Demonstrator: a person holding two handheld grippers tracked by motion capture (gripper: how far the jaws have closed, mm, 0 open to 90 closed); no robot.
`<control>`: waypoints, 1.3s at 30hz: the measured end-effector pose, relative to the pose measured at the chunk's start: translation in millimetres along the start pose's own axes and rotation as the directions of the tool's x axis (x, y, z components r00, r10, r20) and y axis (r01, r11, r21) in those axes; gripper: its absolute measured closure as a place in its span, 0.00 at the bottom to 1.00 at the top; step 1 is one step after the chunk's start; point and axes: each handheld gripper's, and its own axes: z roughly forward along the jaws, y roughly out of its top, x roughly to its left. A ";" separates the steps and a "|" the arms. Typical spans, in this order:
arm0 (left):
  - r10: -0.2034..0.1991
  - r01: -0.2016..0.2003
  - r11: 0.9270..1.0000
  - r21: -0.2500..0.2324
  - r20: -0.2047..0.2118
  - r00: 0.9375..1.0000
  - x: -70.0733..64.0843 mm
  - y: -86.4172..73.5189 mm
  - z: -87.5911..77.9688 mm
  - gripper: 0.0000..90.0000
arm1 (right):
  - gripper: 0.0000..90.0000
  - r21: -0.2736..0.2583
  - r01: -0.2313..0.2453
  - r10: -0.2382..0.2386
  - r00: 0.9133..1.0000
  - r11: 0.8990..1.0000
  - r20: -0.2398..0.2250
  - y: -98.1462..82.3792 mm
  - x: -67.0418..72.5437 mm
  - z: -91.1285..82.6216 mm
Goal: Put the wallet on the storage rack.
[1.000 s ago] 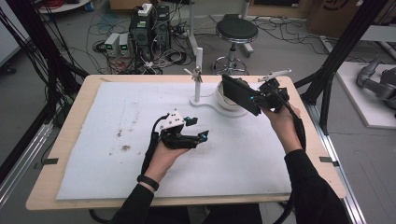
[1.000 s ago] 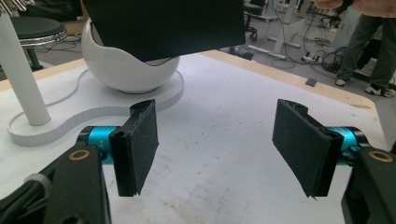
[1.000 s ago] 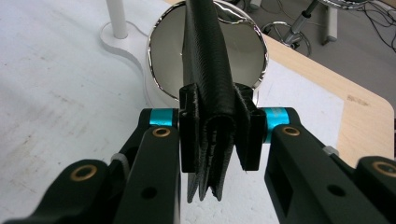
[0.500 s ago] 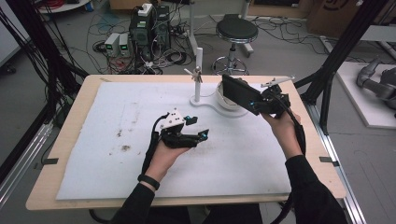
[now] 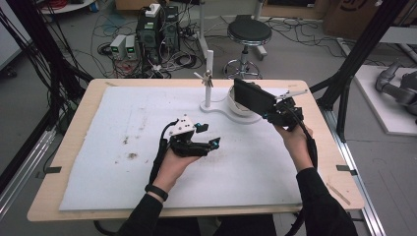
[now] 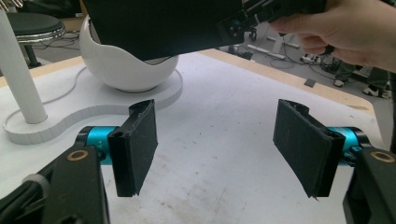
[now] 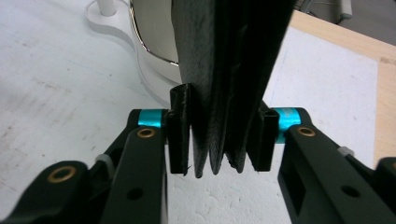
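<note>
My right tongs (image 5: 268, 109) grip the black pad (image 5: 253, 96) edge-on, tilted above the bowl (image 5: 237, 107); left tongs (image 5: 209, 142) wide, empty, farther off.

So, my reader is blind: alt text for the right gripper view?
The right gripper clamps a stack of black sheets between its fingers, above a white mat; a white bowl sits behind.
</note>
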 end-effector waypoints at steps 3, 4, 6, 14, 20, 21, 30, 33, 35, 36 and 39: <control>0.002 -0.002 1.000 -0.001 0.000 1.000 0.0 0.3 -1.3 0.34 | 0.85 -0.013 0.006 -0.006 1.000 1.000 -0.012 -2.7 0.1 -0.1; 0.001 -0.001 1.000 -0.002 0.001 1.000 0.3 0.4 -2.2 0.34 | 0.86 -0.013 0.013 -0.013 1.000 1.000 -0.012 -2.4 1.2 -0.8; -0.004 0.004 1.000 -0.008 -0.001 1.000 0.6 0.8 -3.8 0.34 | 0.86 -0.020 0.031 -0.031 1.000 0.999 -0.003 -1.7 4.9 -2.4; 0.000 0.000 1.000 -0.016 -0.002 1.000 1.6 1.8 -8.2 0.34 | 0.87 -0.043 0.054 -0.054 0.998 0.998 0.015 1.5 7.0 -12.3; -0.002 0.002 1.000 -0.021 0.002 1.000 1.3 2.0 -8.5 0.34 | 0.87 -0.044 0.091 -0.089 0.995 0.995 0.040 12.9 9.6 -28.1; -0.002 0.002 1.000 -0.021 0.003 1.000 1.2 2.1 -8.6 0.34 | 0.87 -0.044 0.096 -0.094 0.995 0.994 0.038 14.6 10.1 -29.8; -0.003 0.004 1.000 -0.025 0.003 1.000 0.8 2.5 -9.4 0.34 | 0.87 -0.034 0.107 -0.106 0.994 0.994 0.041 22.6 10.8 -32.0; -0.004 0.004 1.000 -0.024 0.004 1.000 0.9 2.0 -8.6 0.34 | 0.87 -0.028 0.102 -0.101 0.994 0.994 0.047 24.1 11.2 -29.7; -0.004 0.004 1.000 -0.023 0.005 1.000 0.8 2.0 -8.5 0.34 | 0.87 -0.021 0.103 -0.102 0.993 0.994 0.051 24.8 12.1 -27.5; -0.005 0.005 1.000 -0.024 0.006 1.000 0.8 2.0 -8.5 0.34 | 0.87 -0.020 0.106 -0.105 0.993 0.994 0.056 25.3 12.3 -26.2; -0.006 0.006 1.000 -0.025 0.004 1.000 0.9 2.0 -8.7 0.34 | 0.87 -0.013 0.105 -0.104 0.992 0.994 0.066 26.2 13.9 -22.5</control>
